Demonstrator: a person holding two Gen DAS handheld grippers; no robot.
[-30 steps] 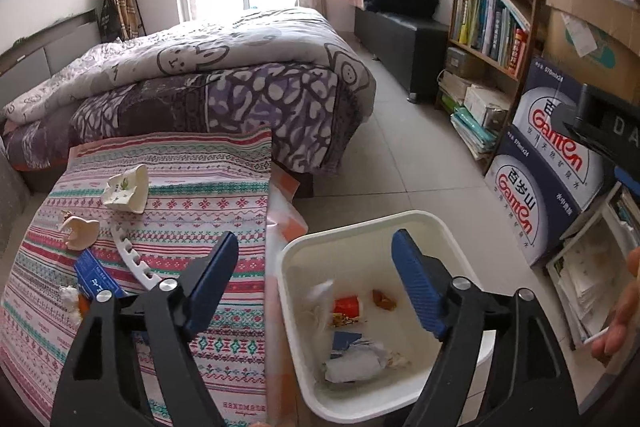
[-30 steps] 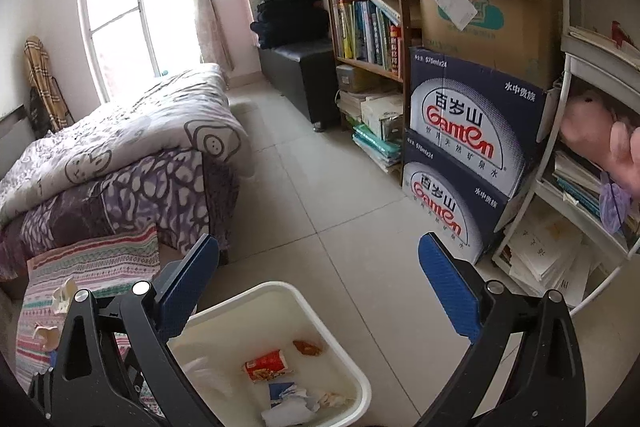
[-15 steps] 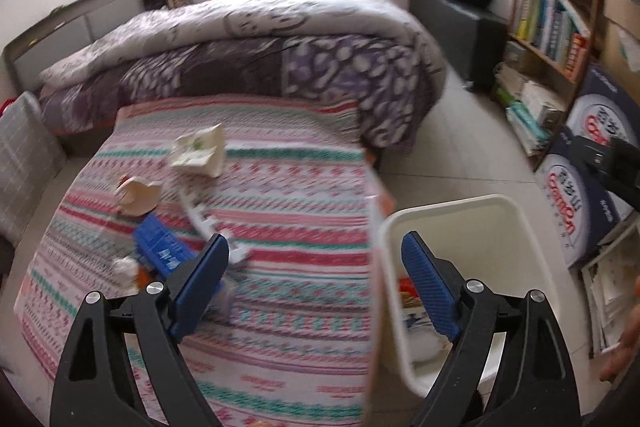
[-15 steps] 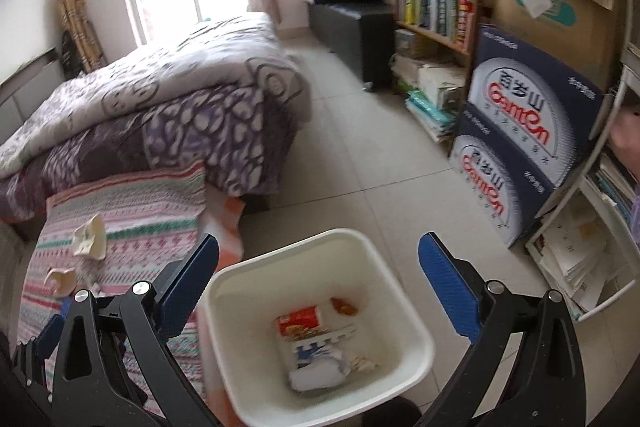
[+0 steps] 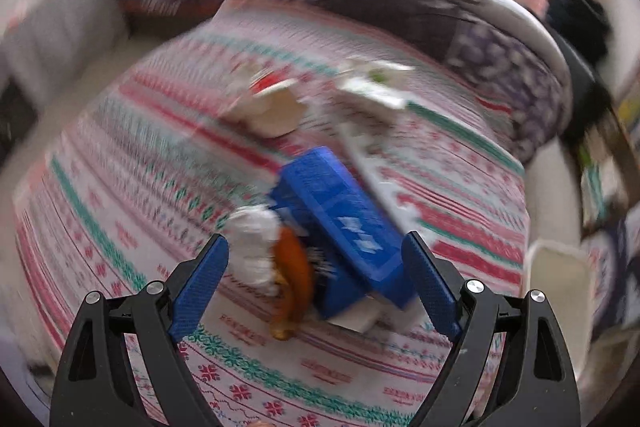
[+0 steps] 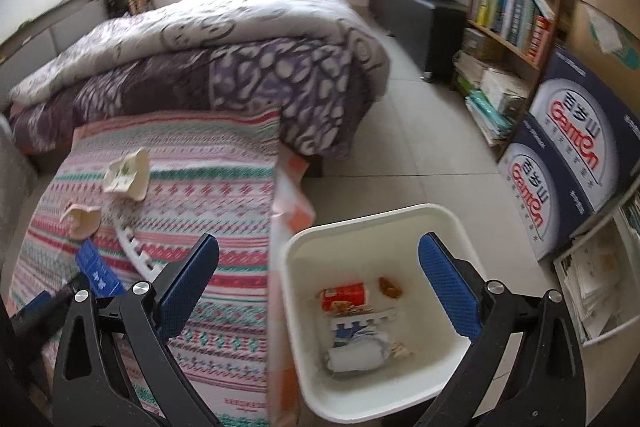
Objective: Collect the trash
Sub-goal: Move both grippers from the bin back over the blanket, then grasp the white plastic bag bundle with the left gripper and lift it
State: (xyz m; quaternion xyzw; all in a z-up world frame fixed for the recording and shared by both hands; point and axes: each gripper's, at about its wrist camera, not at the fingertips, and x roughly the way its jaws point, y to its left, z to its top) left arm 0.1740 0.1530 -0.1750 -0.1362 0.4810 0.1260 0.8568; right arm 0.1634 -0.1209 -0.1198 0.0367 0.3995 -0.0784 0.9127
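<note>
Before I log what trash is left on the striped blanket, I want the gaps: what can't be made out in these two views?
- Left wrist view: motion blur smears the print on the blue box; the white wad and orange piece beside it can't be identified.
- Right wrist view: the right gripper covers the blanket's near part, hiding that pile.
- Right wrist view: scraps deep in the white bin are too small to name.

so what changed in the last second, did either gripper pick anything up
No pickup yet. The left gripper swung from over the white bin across to the striped blanket and now sits low over the blue box, white wad and orange scrap, fingers open. The right gripper swung toward the bed too, open and empty above the bin. The trash in the bin and on the blanket stayed put.
</note>
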